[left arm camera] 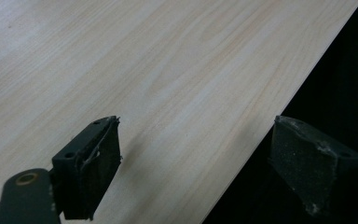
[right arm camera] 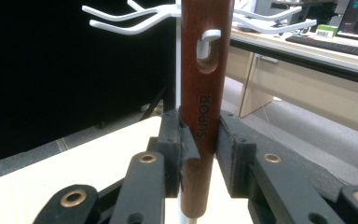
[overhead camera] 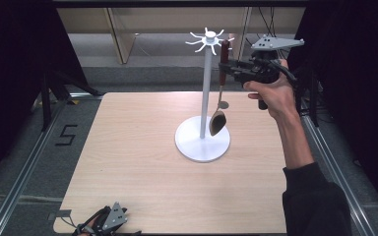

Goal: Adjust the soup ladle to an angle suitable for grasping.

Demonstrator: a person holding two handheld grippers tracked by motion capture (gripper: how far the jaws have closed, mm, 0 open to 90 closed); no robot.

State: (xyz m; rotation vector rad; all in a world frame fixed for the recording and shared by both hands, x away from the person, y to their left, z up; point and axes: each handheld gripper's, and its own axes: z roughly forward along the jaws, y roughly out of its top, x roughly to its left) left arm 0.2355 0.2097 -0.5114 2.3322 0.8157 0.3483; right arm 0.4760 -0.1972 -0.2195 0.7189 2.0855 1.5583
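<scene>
the left gripper (overhead camera: 109, 220) sits low at the near edge of the table (overhead camera: 142, 177), close to the near left corner. in the left gripper view its two black jaws stand wide apart with nothing between them. one jaw is over the pale wood and the other hangs past the table's edge, over the dark.

farther back, in the middle of the table, is a white stand (overhead camera: 203, 142). it has a round flat base, a thin straight pole, and a ring of little hooks (overhead camera: 208, 39) at the top.

a spoon (overhead camera: 219, 105) hangs beside the pole, on the right side. its brown handle is up and its dark bowl is down, just above the base. in the right gripper view a white hook (right arm camera: 209, 38) pokes through the hole in the top of the handle.

the right gripper (overhead camera: 225, 67) is up high by the hooks, held by a hand (overhead camera: 273, 96) that comes in from the right. the arm has a dark sleeve. in the right gripper view its two jaws press on both sides of the spoon's handle, a bit below the hole, so it is gripping the spoon. the handle stands straight up between the jaws.

behind the table are a grey floor and light wood desks.
</scene>
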